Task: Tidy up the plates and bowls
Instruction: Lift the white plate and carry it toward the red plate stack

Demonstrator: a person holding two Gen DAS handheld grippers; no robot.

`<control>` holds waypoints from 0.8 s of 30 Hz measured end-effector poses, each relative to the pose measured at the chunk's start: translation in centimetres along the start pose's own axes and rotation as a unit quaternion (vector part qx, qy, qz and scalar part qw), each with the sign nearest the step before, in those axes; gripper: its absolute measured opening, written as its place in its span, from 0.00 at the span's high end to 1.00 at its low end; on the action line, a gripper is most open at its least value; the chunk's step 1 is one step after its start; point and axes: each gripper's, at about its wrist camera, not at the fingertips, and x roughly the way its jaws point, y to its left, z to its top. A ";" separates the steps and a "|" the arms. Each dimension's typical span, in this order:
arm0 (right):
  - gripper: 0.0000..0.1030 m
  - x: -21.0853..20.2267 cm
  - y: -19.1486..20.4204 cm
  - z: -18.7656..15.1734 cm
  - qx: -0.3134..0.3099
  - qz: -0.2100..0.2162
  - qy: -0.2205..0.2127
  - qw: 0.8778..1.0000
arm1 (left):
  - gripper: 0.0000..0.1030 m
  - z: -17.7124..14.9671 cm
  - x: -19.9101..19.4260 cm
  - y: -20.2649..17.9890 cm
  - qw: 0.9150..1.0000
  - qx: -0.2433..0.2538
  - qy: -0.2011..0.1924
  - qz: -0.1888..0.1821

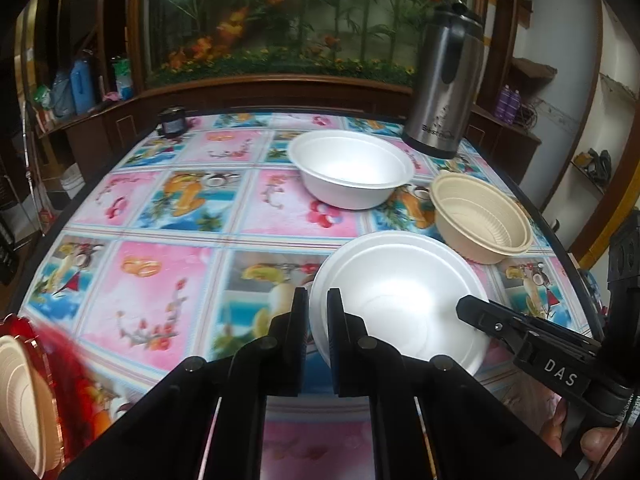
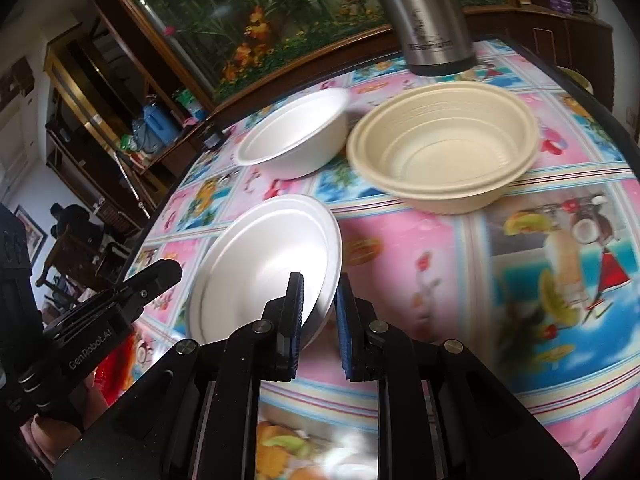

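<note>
A white foam bowl (image 1: 400, 300) is held tilted above the table between both grippers. My left gripper (image 1: 318, 300) is shut on its left rim; my right gripper (image 2: 320, 292) is shut on its right rim, also showing in the left wrist view (image 1: 480, 314). The same bowl shows in the right wrist view (image 2: 264, 264). A second white foam bowl (image 1: 352, 168) (image 2: 296, 136) stands further back. Cream plastic bowls (image 1: 480, 216) (image 2: 444, 148), nested, stand at the right.
A steel thermos jug (image 1: 444, 88) (image 2: 428, 20) stands at the table's far right. A small dark jar (image 1: 172, 122) sits at the far left edge. A cream plate on a red tray (image 1: 24, 392) lies at the near left. The table (image 1: 160, 280) has a colourful patterned cloth.
</note>
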 end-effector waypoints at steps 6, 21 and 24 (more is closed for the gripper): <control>0.86 0.7 2.7 -0.9 -0.015 0.009 0.000 1.000 | 0.93 -0.8 -1.8 2.4 1.000 -0.012 -0.013 0.021; 0.85 1.6 9.4 -3.2 -0.059 0.025 -0.010 0.998 | 0.93 -2.9 -5.8 7.3 0.997 -0.042 -0.033 0.051; 0.85 1.5 10.5 -3.7 -0.066 0.027 -0.015 0.997 | 0.93 -3.2 -6.5 7.9 0.997 -0.046 -0.036 0.056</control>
